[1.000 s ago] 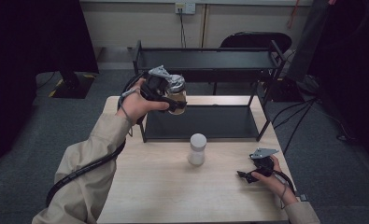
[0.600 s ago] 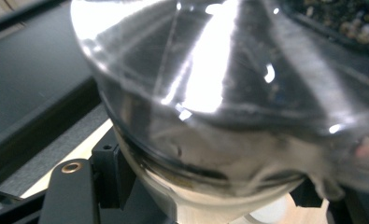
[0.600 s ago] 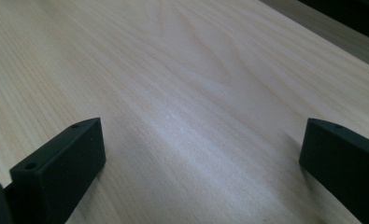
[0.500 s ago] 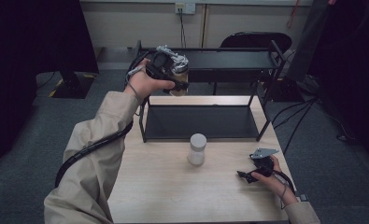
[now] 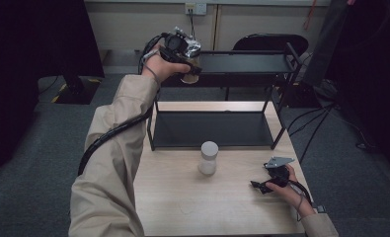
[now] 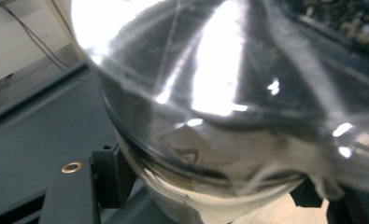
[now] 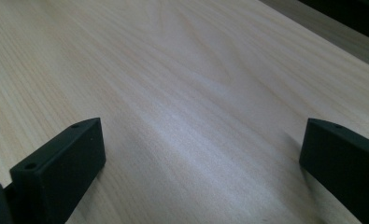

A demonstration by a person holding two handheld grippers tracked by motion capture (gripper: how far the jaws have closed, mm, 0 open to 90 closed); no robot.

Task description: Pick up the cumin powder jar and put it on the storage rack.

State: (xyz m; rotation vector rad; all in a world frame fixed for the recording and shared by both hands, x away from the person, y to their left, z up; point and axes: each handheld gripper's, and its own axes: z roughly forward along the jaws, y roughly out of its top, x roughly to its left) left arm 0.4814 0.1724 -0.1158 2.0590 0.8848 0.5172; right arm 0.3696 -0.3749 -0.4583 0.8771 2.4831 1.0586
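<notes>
From the high view, the left tongs are clamped on a jar with a crinkly clear wrap at its top, held high at the left end of the rack's top shelf. My guess is the height is there to clear the shelf rail before setting the jar down on it. A second, white jar stands on the table, in front of the rack and well below and to the right of the left tongs, probably waiting its turn. The right tongs rest low on the table, to the right of the white jar and apart from it, seemingly parked out of the way.

In the left gripper view, the jar sits hard up against the camera between the jaws, with the dark shelf just beyond and below it.

In the right gripper view, the right tongs stand open over bare table, nothing between the jaws.
</notes>
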